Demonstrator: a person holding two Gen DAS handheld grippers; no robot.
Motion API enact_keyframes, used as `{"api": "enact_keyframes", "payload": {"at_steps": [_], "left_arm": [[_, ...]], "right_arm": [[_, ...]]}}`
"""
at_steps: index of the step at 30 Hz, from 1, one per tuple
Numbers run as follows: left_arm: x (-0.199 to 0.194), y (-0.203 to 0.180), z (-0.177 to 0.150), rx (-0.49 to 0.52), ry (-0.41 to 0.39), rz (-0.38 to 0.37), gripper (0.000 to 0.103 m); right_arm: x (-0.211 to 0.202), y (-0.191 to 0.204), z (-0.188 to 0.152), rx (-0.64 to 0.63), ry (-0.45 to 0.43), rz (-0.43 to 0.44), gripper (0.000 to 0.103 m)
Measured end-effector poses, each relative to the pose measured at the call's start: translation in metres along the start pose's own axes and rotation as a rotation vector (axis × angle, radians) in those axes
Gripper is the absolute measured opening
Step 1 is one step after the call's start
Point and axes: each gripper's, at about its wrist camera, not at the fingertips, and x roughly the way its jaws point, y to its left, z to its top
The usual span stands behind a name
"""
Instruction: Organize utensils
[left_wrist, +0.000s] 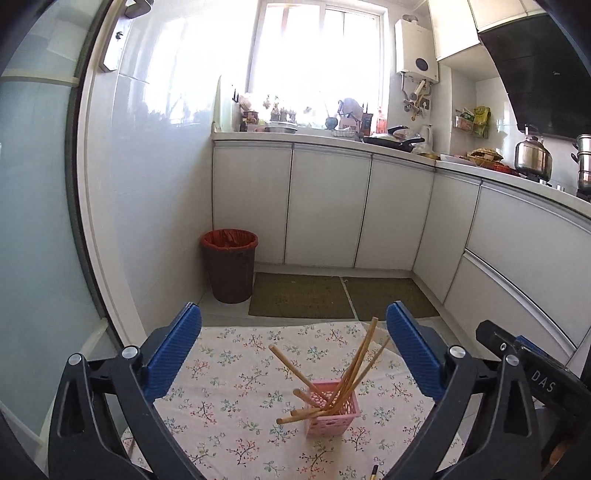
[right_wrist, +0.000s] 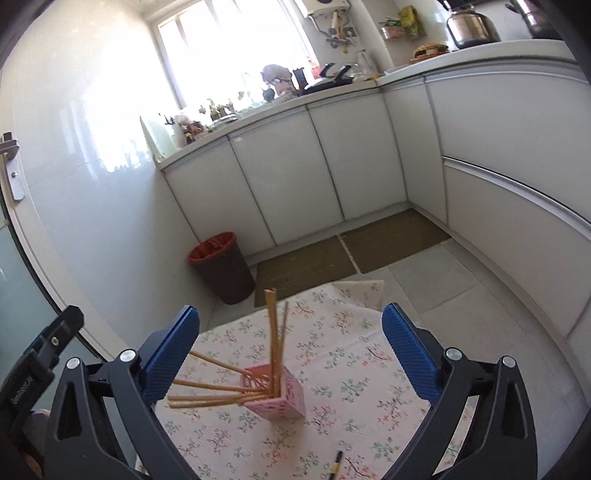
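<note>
**Chopsticks in the pink basket, one stick left out**

Grippers come first, right up close. The left gripper (left_wrist: 293, 350) has its blue fingers (left_wrist: 173, 356) spread wide, with nothing between them. The right gripper (right_wrist: 290, 350) is spread wide too, and it also holds nothing. Both hang above a table with a flowery cloth (left_wrist: 236, 373).

Near the front edge of the cloth lies one dark stick with a yellow tip (right_wrist: 336, 461). It is small, so I cannot tell if it is a chopstick or a pen. It lies well apart from the basket.

A bit farther on stands the pink basket (left_wrist: 332, 411). It is upright on the cloth. The wooden chopsticks (left_wrist: 354, 365) stand in it, and they fan out every way. Some stand tall and some lean very low, far over the rim.

I think the job is almost done, and the lone stick may be the last thing to pick up.

Here is what could go wrong. The basket looks light and the low sticks pull it to one side. A bump from a gripper could tip it, and the sticks would spill. The lone stick is thin and flat on soft cloth, so the fingers could pinch the cloth too.

Beyond the table are two floor mats (left_wrist: 301, 295), a brown bin with a red bag (left_wrist: 229, 266), white cupboards (left_wrist: 327, 205) and a bright window (left_wrist: 317, 51).
</note>
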Motion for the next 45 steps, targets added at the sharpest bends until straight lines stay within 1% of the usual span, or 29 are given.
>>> {"api": "enact_keyframes", "payload": {"at_steps": [2, 6, 8, 11, 13, 18, 20, 22, 24, 27, 29, 32, 34, 37, 40, 41, 42, 43, 44, 45], "left_arm": [[0.004, -0.005, -0.01, 0.01, 0.046, -0.021, 0.096], [0.011, -0.017, -0.032, 0.046, 0.128, -0.033, 0.096], [0.015, -0.022, -0.045, 0.062, 0.183, -0.062, 0.096], [0.024, -0.033, -0.071, 0.096, 0.29, -0.12, 0.096], [0.033, -0.047, -0.091, 0.145, 0.373, -0.154, 0.096], [0.066, -0.085, -0.149, 0.276, 0.629, -0.246, 0.096], [0.083, -0.095, -0.17, 0.308, 0.729, -0.259, 0.096], [0.105, -0.1, -0.19, 0.295, 0.841, -0.257, 0.096], [0.124, -0.099, -0.207, 0.249, 0.948, -0.272, 0.096], [0.149, -0.101, -0.228, 0.199, 1.063, -0.279, 0.096], [0.159, -0.107, -0.235, 0.192, 1.107, -0.286, 0.096], [0.172, -0.113, -0.242, 0.195, 1.134, -0.26, 0.096], [0.18, -0.116, -0.248, 0.201, 1.16, -0.26, 0.096], [0.185, -0.117, -0.25, 0.193, 1.138, -0.233, 0.096], [0.188, -0.12, -0.247, 0.211, 1.113, -0.23, 0.095], [0.189, -0.122, -0.248, 0.227, 1.105, -0.22, 0.09], [0.192, -0.124, -0.249, 0.236, 1.108, -0.214, 0.083], [0.194, -0.125, -0.252, 0.241, 1.121, -0.214, 0.079], [0.197, -0.128, -0.255, 0.241, 1.136, -0.215, 0.066], [0.198, -0.128, -0.256, 0.25, 1.133, -0.206, 0.063]], "right_arm": [[-0.001, -0.017, -0.013, 0.002, 0.042, -0.054, 0.096], [-0.001, -0.05, -0.043, 0.024, 0.138, -0.118, 0.096], [-0.001, -0.068, -0.059, 0.054, 0.189, -0.143, 0.096], [-0.001, -0.095, -0.087, 0.107, 0.273, -0.165, 0.096], [-0.001, -0.107, -0.106, 0.13, 0.322, -0.186, 0.096], [-0.002, -0.148, -0.144, 0.2, 0.438, -0.259, 0.096], [-0.003, -0.164, -0.156, 0.23, 0.471, -0.295, 0.096], [-0.004, -0.175, -0.161, 0.254, 0.493, -0.326, 0.096], [-0.004, -0.185, -0.166, 0.278, 0.51, -0.34, 0.096], [-0.005, -0.19, -0.168, 0.292, 0.524, -0.346, 0.096], [-0.005, -0.19, -0.169, 0.292, 0.532, -0.342, 0.096], [-0.004, -0.188, -0.171, 0.286, 0.547, -0.336, 0.096], [-0.003, -0.189, -0.172, 0.284, 0.557, -0.333, 0.096], [-0.002, -0.191, -0.174, 0.289, 0.573, -0.334, 0.096], [-0.001, -0.194, -0.176, 0.299, 0.584, -0.342, 0.096], [0.0, -0.195, -0.176, 0.302, 0.587, -0.345, 0.096], [0.0, -0.197, -0.177, 0.303, 0.59, -0.347, 0.096], [0.001, -0.197, -0.178, 0.304, 0.595, -0.35, 0.096], [0.001, -0.198, -0.178, 0.306, 0.599, -0.35, 0.096], [0.001, -0.198, -0.179, 0.307, 0.601, -0.35, 0.096]]}}
